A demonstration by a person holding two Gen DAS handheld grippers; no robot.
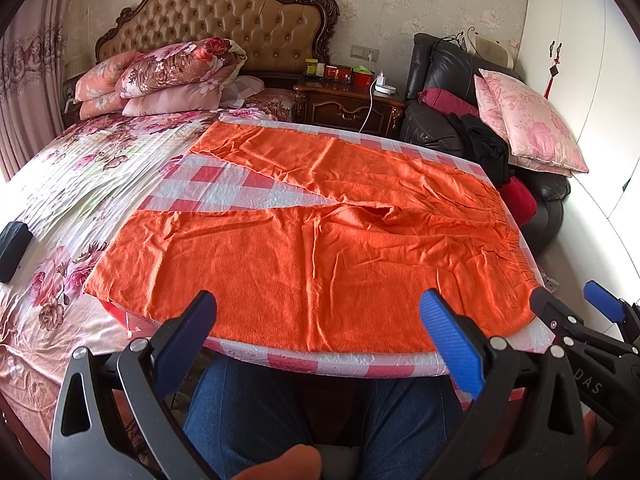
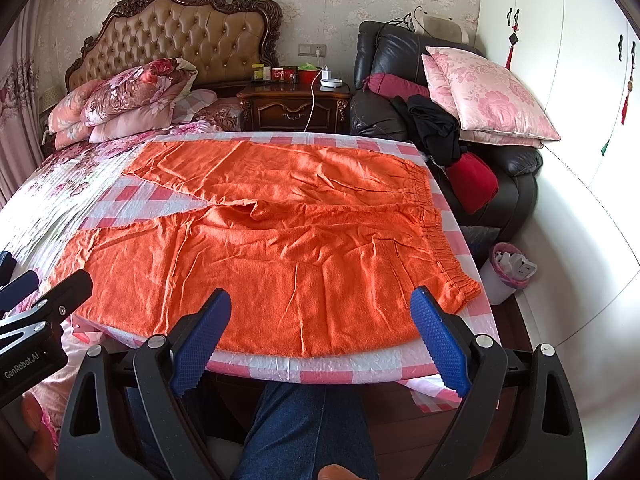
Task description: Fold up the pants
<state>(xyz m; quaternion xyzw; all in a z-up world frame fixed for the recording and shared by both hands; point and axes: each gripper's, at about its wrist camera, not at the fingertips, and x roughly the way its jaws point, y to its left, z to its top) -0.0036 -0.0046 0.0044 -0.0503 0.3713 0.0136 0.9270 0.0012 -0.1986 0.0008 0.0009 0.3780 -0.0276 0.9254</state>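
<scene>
A: Orange pants [image 1: 320, 248], left wrist view. Spread flat on checked cloth over bench [image 1: 340, 360], waistband to the right, two legs splayed toward the bed [image 1: 60, 184] on the left. Near leg's hem overhanging the bench's left edge. Left gripper [image 1: 316, 312] hovering at the near edge, jaws released wide, nothing between them. Right gripper [image 1: 576, 304] visible at far right, near the waistband corner.

B: Right wrist view. Same pants [image 2: 280, 248]; elastic waistband bunched at the right, close to the bench [image 2: 320, 368] edge. Right gripper [image 2: 320, 320] above the near edge, jaws spread, empty. Left gripper [image 2: 52, 292] at left by the near leg; jaw state hard to read from here.

A: Fold not begun, by the look of it. Risks?

B: Ridge of slack at the crotch; likely to get trapped as a lump once one leg goes over the other. Thin fabric, so a shallow pinch could take only the top layer. Possibly cloth caught along with pants, dragging the cover.

A: Also uneven lift between hem and waistband: legs landing askew, or waistband slipping off toward bin [image 2: 508, 272].
</scene>
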